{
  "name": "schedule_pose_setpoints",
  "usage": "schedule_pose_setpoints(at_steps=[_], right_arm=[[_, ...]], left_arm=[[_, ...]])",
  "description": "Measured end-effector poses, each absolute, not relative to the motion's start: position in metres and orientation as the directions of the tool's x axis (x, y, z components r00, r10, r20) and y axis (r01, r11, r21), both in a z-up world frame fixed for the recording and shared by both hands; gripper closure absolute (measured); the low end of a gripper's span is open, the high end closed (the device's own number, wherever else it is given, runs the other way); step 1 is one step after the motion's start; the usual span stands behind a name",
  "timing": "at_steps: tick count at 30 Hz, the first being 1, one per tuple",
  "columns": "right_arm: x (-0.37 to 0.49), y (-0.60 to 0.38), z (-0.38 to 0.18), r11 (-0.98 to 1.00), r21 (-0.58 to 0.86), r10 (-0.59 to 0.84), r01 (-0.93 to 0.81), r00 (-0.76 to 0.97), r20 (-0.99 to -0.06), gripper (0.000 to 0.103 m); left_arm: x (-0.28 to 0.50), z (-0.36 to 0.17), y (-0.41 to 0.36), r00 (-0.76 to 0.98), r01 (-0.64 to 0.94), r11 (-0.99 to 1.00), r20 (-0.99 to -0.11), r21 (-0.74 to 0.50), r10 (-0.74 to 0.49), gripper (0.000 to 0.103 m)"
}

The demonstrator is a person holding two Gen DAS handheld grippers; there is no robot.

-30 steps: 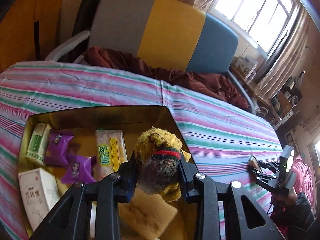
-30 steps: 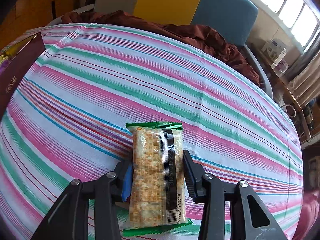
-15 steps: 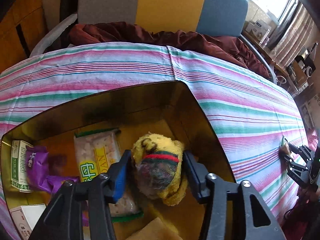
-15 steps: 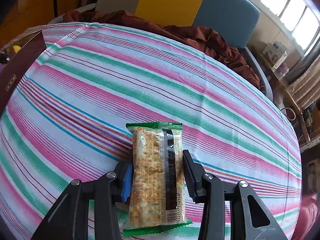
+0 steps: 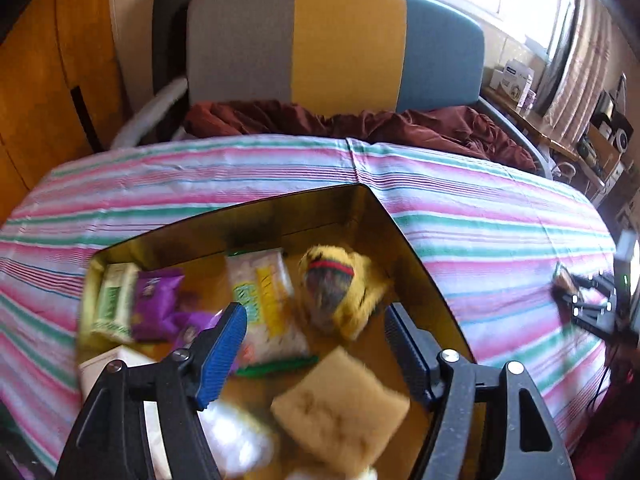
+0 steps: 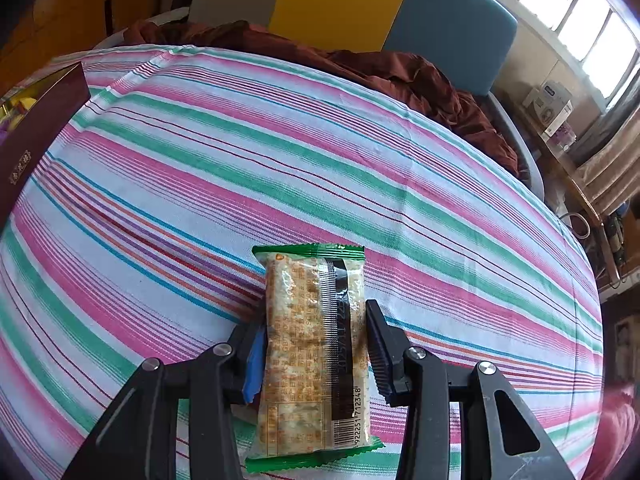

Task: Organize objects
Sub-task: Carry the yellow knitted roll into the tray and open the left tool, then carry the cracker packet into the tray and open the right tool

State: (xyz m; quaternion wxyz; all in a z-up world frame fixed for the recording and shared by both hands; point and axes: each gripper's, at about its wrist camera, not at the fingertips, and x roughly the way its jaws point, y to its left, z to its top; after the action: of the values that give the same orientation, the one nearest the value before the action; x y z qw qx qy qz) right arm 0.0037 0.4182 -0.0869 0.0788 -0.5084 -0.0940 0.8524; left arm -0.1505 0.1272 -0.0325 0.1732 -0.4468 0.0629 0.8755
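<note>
In the left wrist view my left gripper (image 5: 316, 328) hovers over the gold-lined box (image 5: 404, 236), its jaws opening wide with nothing between the pads. The yellow plush toy (image 5: 340, 288) with a red band lies on the box floor just beyond the fingertips. In the right wrist view my right gripper (image 6: 316, 344) is shut on a cracker packet (image 6: 316, 344) with green ends, above the striped tablecloth (image 6: 280, 152). That gripper (image 5: 572, 296) also shows small at the far right of the left wrist view.
Inside the box lie a green-edged cracker pack (image 5: 264, 300), purple sachets (image 5: 156, 300), a green-white carton (image 5: 112, 300), a white box (image 5: 120, 364) and a tan sponge (image 5: 340, 404). The box's maroon outer wall (image 6: 36, 128) shows at left. A brown cloth (image 5: 360, 124) and a chair (image 5: 336, 48) lie behind the table.
My left gripper let go of the plush toy, which now rests in the box, and its jaws spread wide as it drew back. The right gripper and its packet kept still.
</note>
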Motion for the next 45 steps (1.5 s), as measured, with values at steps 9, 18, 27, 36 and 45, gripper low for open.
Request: schedule_pose_setpoints(at_steps=[9, 18, 27, 36, 45], right_arm=[[0.003, 0.415, -0.086, -0.966, -0.250, 0.256, -0.073, -0.433, -0.864, 0.061], [0.007, 0.407, -0.080, -0.962, -0.190, 0.248, -0.194, -0.343, -0.906, 0.062], [0.013, 0.366, -0.077, -0.970, -0.179, 0.224, -0.163, -0.324, -0.919, 0.062], [0.022, 0.325, -0.050, -0.986, -0.042, 0.106, -0.163, -0.410, -0.906, 0.062], [0.008, 0.203, 0.017, -0.995, 0.065, -0.098, 0.078, -0.566, -0.819, 0.061]], left_arm=[[-0.089, -0.009, 0.107, -0.644, -0.338, -0.941, -0.728, -0.005, 0.235, 0.031], [-0.062, -0.004, 0.090, -0.673, -0.321, -0.946, -0.694, -0.039, 0.257, 0.031], [-0.050, -0.007, 0.073, -0.672, -0.312, -0.946, -0.682, -0.092, 0.288, 0.031], [-0.041, -0.005, 0.051, -0.682, -0.297, -0.946, -0.664, -0.131, 0.306, 0.031], [-0.038, -0.004, 0.002, -0.702, -0.185, -0.964, -0.660, -0.192, 0.266, 0.031]])
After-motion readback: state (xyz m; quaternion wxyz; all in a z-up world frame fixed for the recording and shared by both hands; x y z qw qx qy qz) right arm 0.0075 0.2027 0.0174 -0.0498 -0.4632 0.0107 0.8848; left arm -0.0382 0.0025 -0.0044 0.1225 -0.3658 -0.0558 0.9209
